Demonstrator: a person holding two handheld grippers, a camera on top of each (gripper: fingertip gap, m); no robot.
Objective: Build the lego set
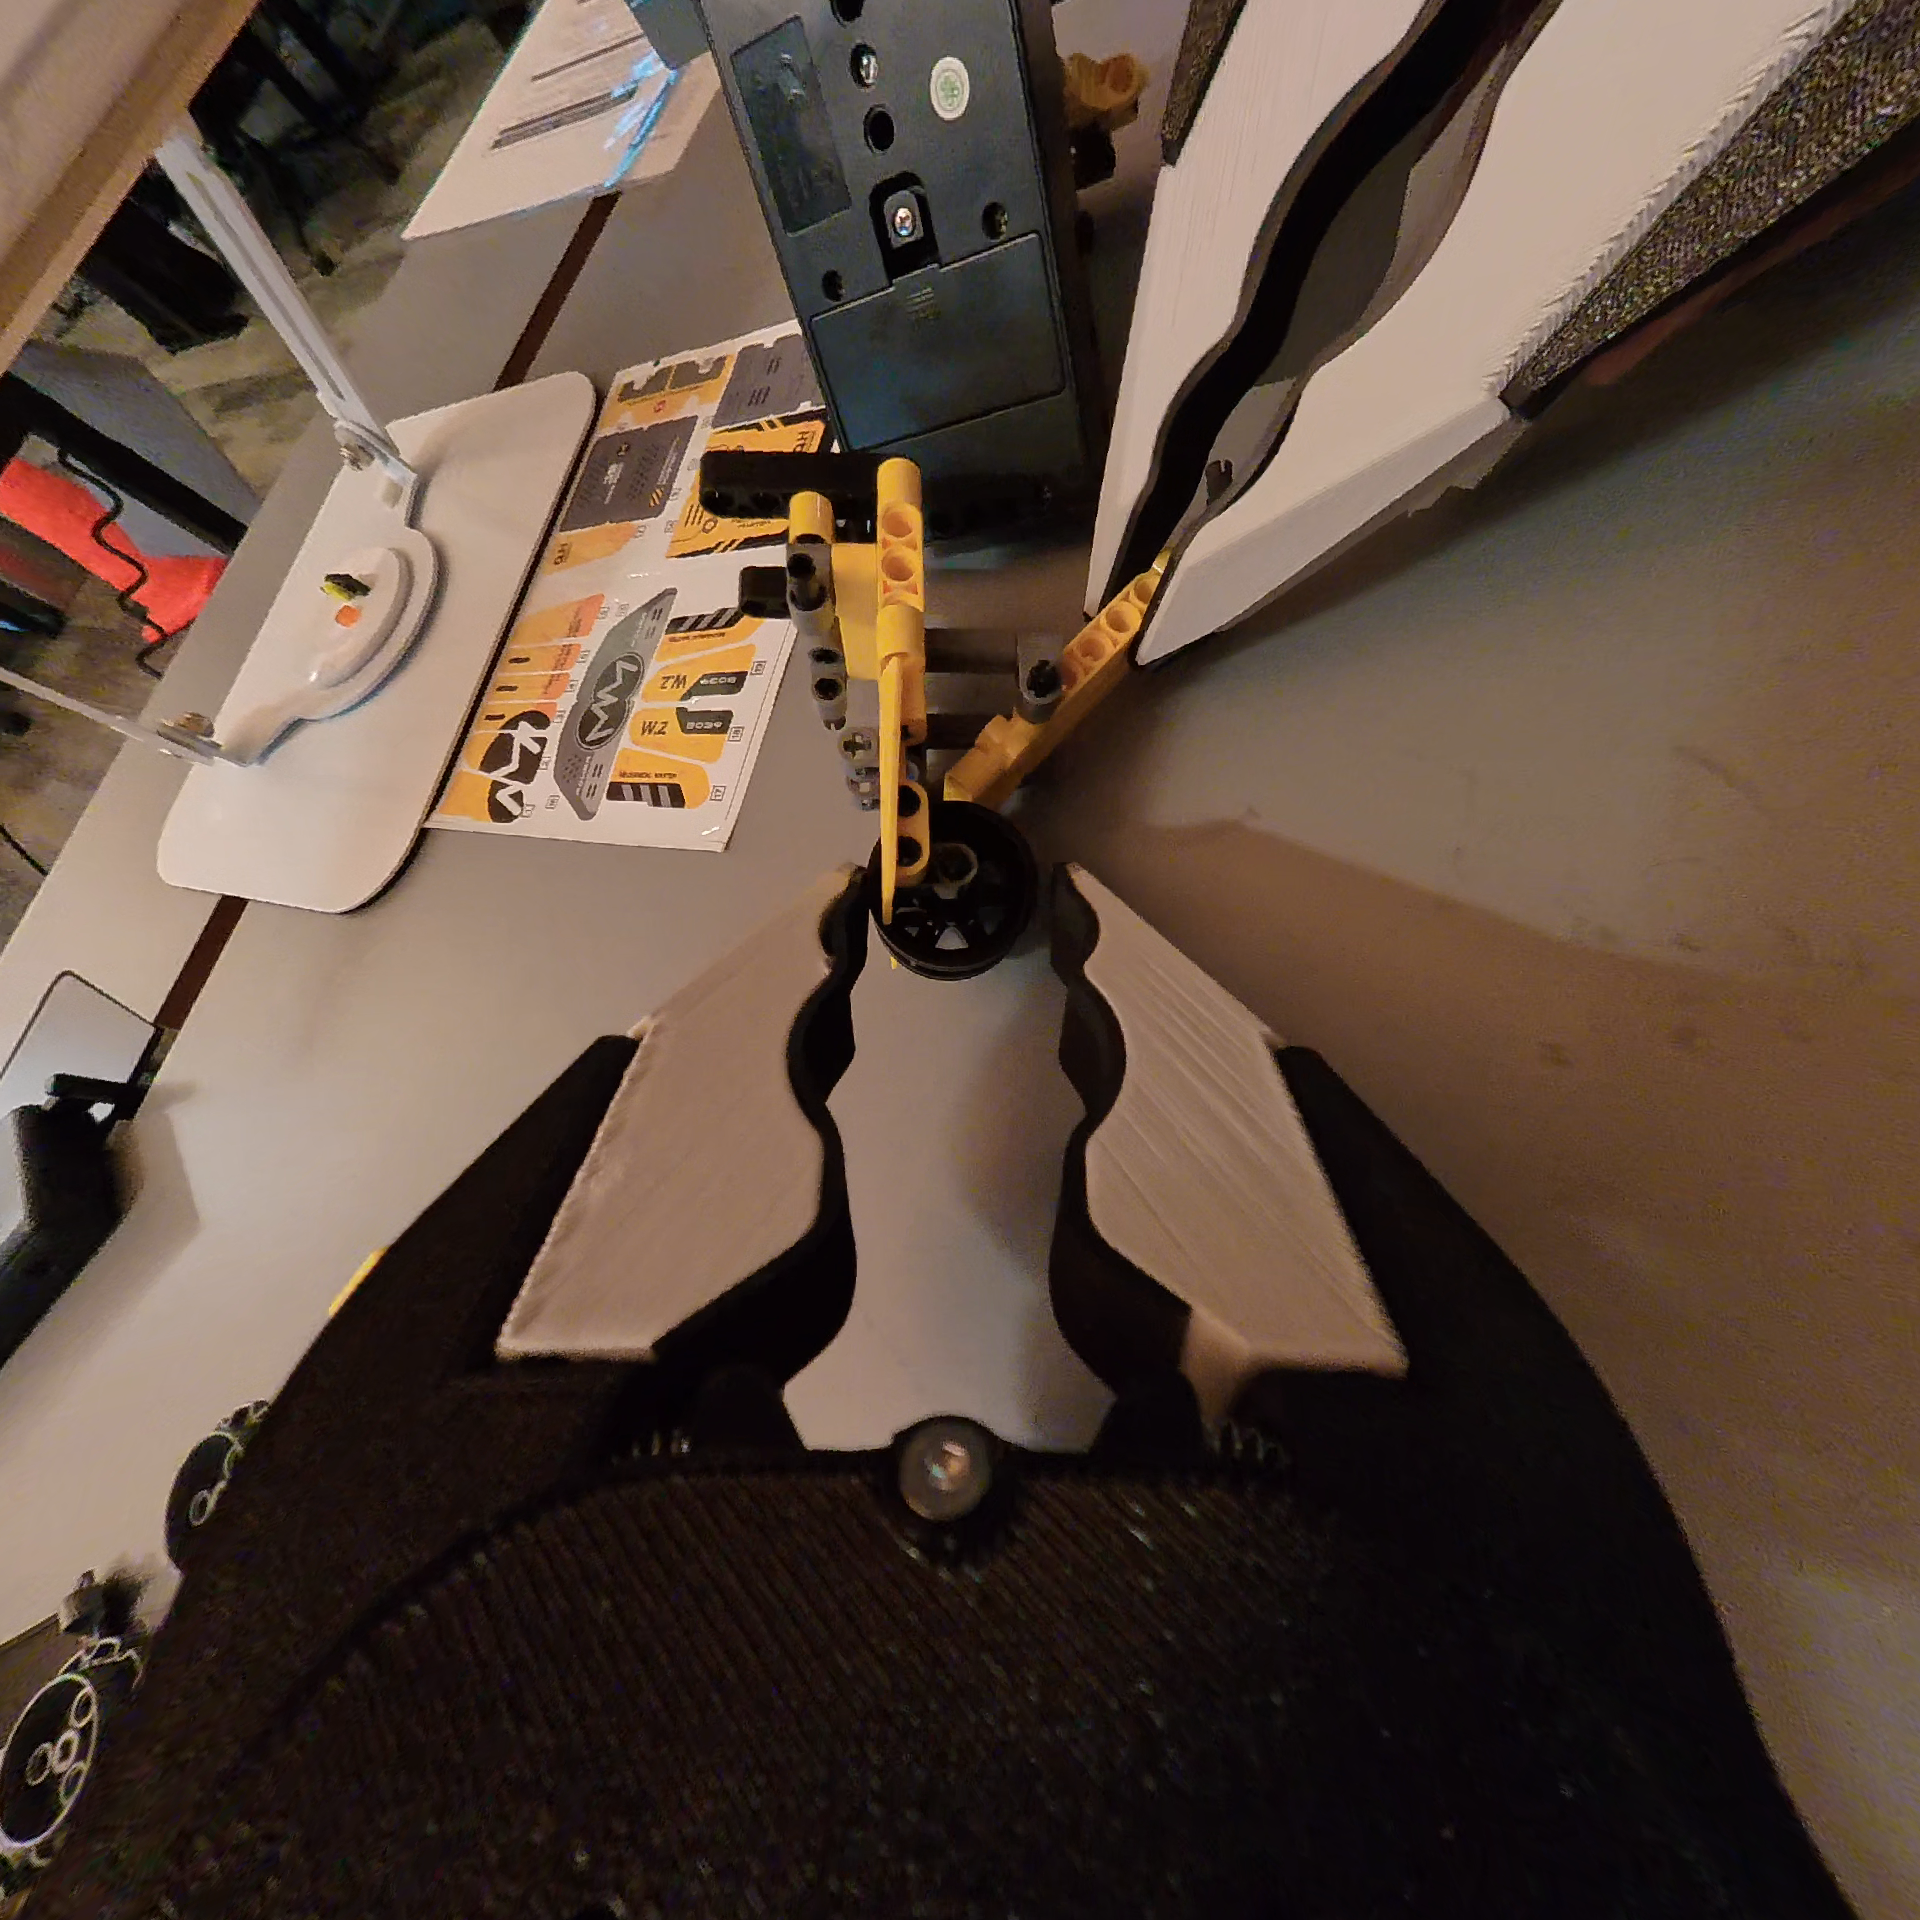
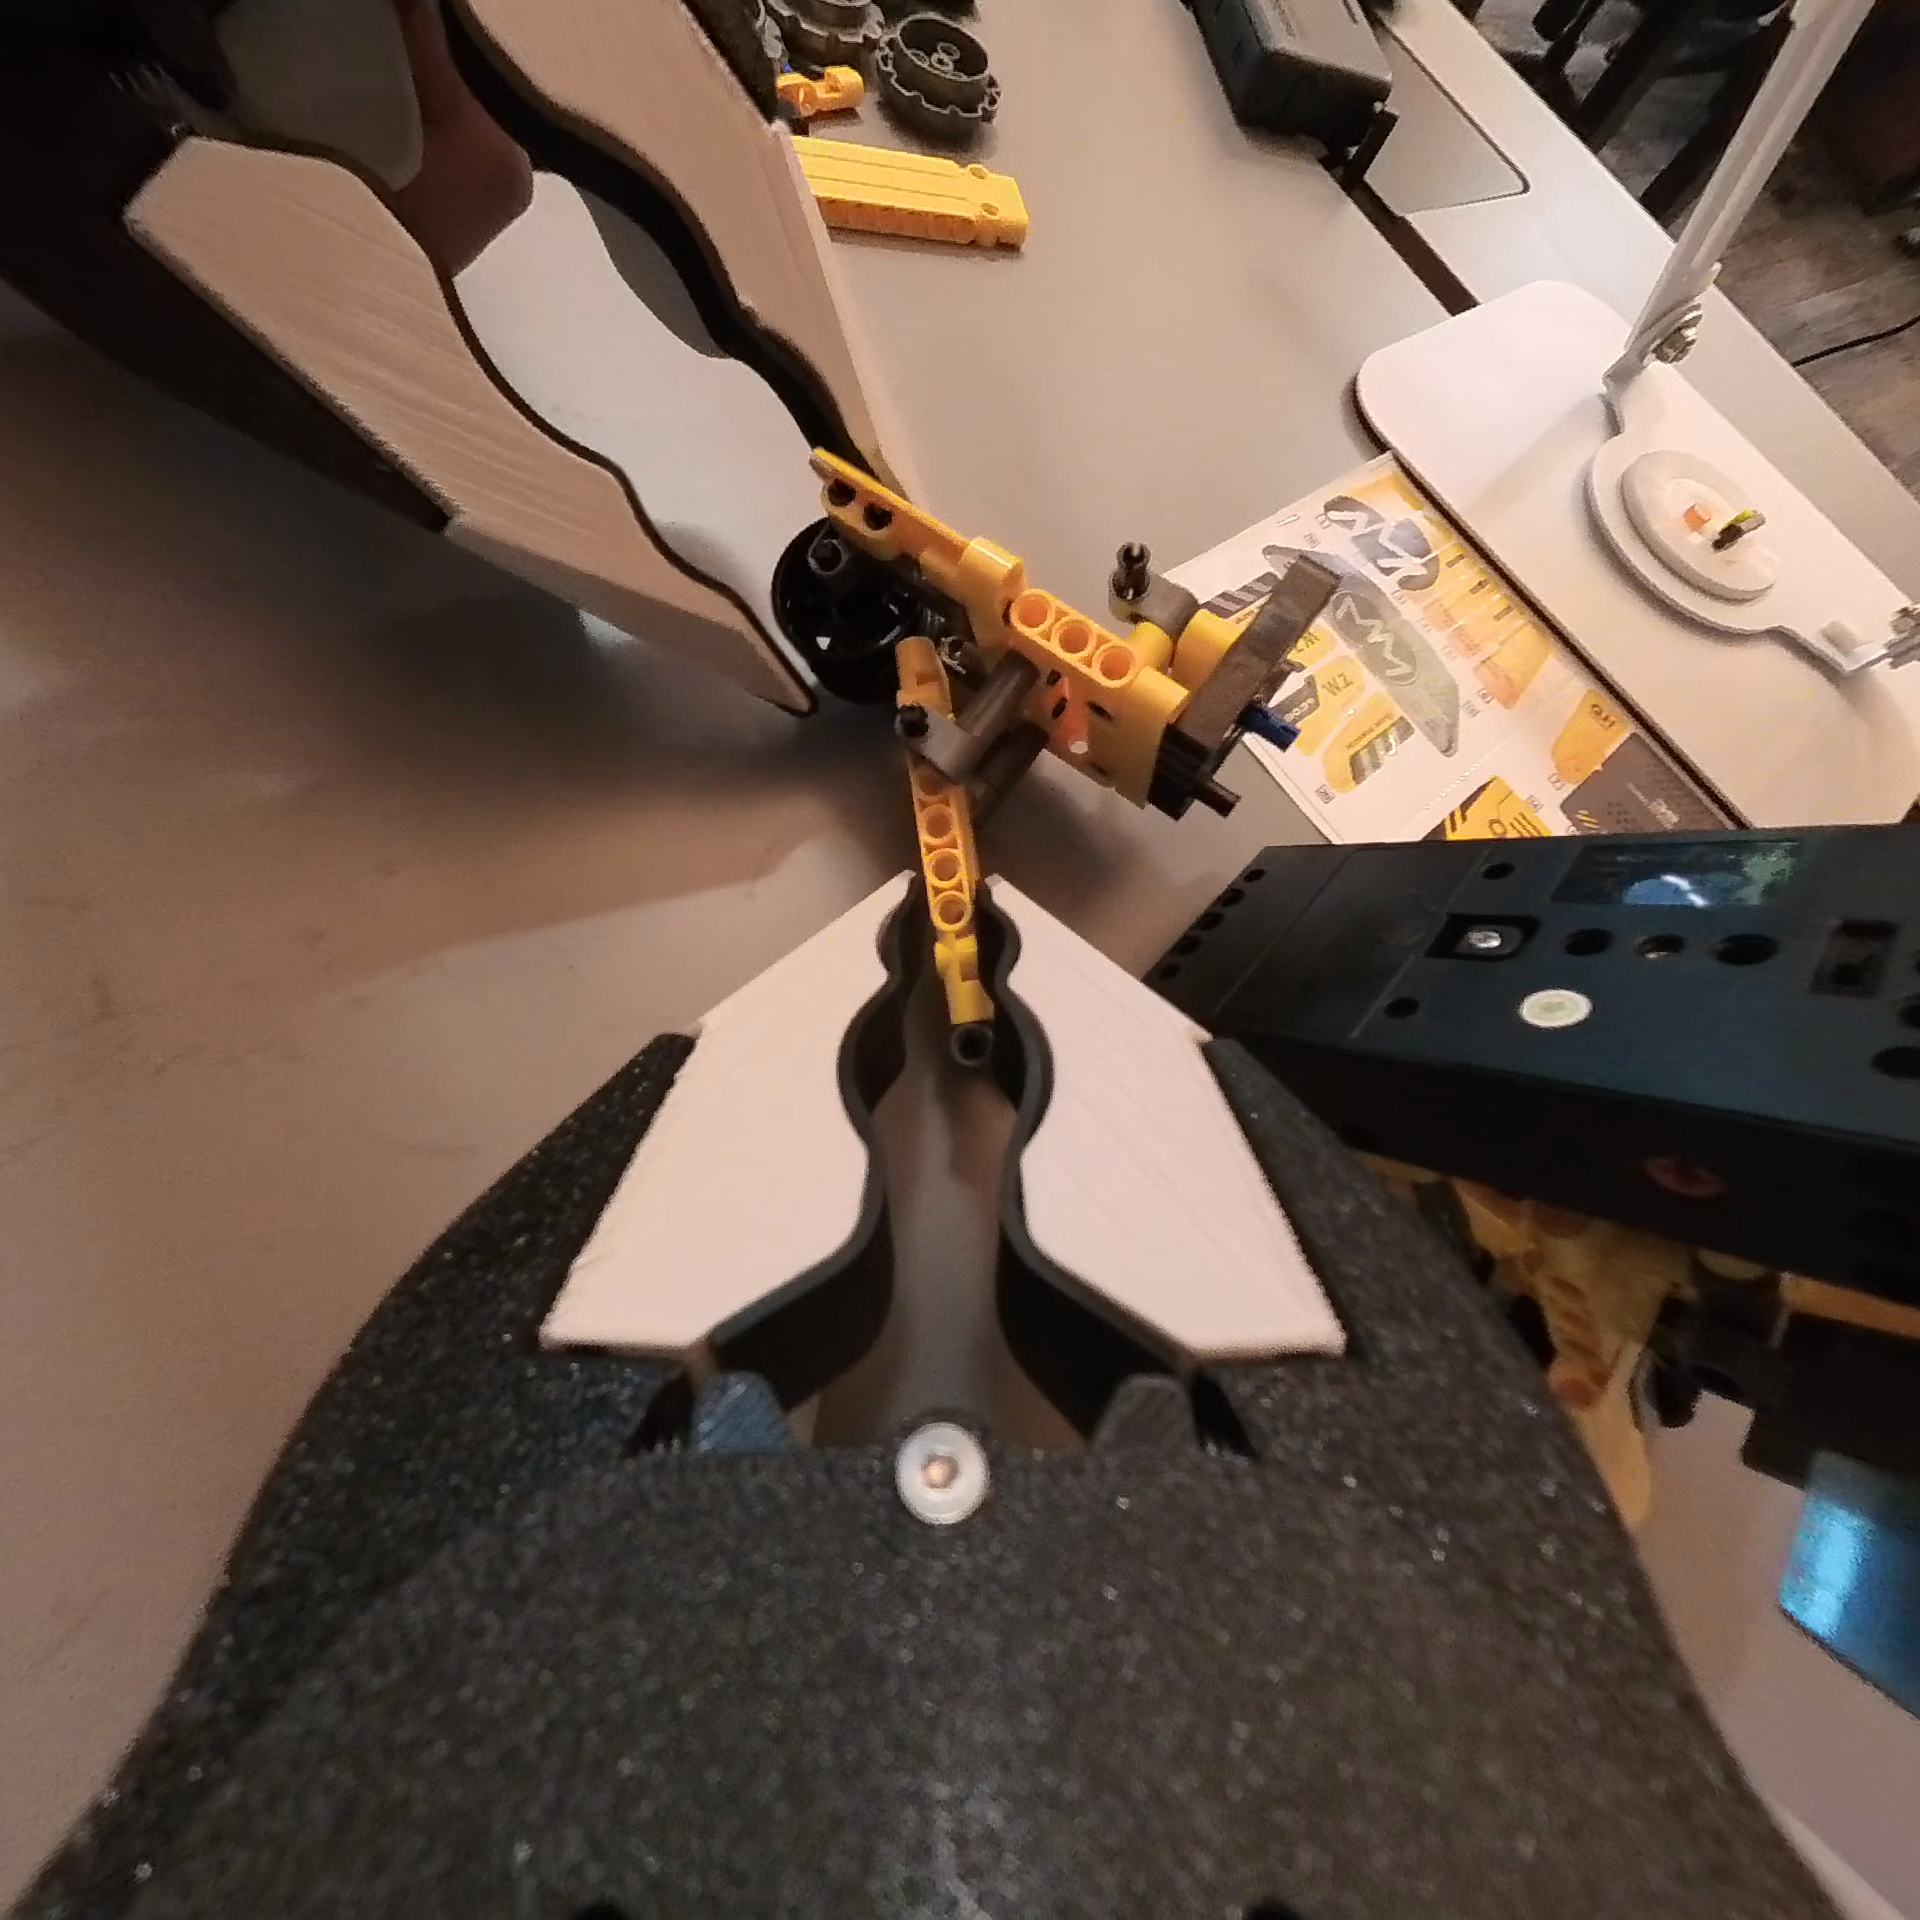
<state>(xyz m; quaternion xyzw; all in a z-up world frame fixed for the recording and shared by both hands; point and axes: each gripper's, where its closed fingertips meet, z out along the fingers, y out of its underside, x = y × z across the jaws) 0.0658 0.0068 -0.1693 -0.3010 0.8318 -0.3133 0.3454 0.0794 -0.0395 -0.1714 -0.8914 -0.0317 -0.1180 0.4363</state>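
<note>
A small yellow, grey and black toy-brick assembly (image 1: 899,582) (image 2: 1081,665) is held between my two grippers just above the grey table (image 1: 1455,987). My left gripper (image 1: 956,888) is shut on the black wheel (image 1: 961,914) at one end of it. It also shows in the right wrist view (image 2: 842,592), with the wheel (image 2: 831,623) between its white fingers. My right gripper (image 2: 951,883) is shut on a yellow holed beam (image 2: 948,862) that sticks out of the assembly. It also shows in the left wrist view (image 1: 1127,634), gripping that beam (image 1: 1101,639).
A black box with screws (image 1: 914,260) (image 2: 1558,997) stands just beyond the assembly. A yellow and grey sticker sheet (image 1: 623,675) (image 2: 1455,675) lies beside a white stand base (image 1: 343,644) (image 2: 1507,395). Loose yellow beams (image 2: 914,192) and black toothed wheels (image 2: 935,62) lie farther back. One gripper's finger ends stand about 6 cm off the other's.
</note>
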